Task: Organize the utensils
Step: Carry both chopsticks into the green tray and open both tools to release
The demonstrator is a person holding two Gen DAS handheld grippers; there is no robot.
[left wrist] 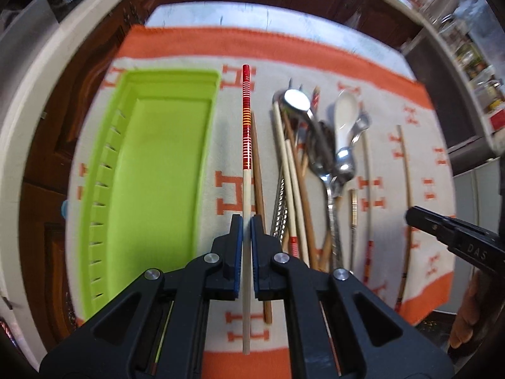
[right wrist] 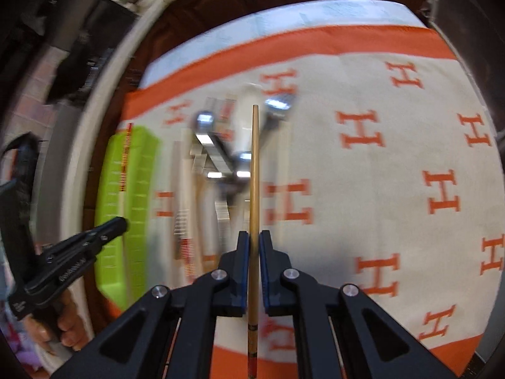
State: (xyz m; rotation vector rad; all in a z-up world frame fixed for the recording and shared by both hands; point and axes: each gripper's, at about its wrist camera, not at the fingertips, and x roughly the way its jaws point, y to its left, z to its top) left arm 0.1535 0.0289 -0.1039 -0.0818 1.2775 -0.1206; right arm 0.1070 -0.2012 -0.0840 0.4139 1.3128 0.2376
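Our left black two-finger gripper (left wrist: 246,221) clenches a cream chopstick with a red striped end (left wrist: 246,145), its long axis running straight away from us, red end farthest. It hangs just right of the lime green plastic tray (left wrist: 151,170), above the cream cloth patterned with orange H shapes (left wrist: 426,145). Our right black gripper (right wrist: 254,237) grips a plain tan bamboo chopstick (right wrist: 254,170), tapered tip pointing away. Between them lies a blurred pile of spoons and chopsticks (left wrist: 318,158)

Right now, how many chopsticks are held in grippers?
2: a red-banded chopstick in the left gripper, a brown chopstick in the right gripper.
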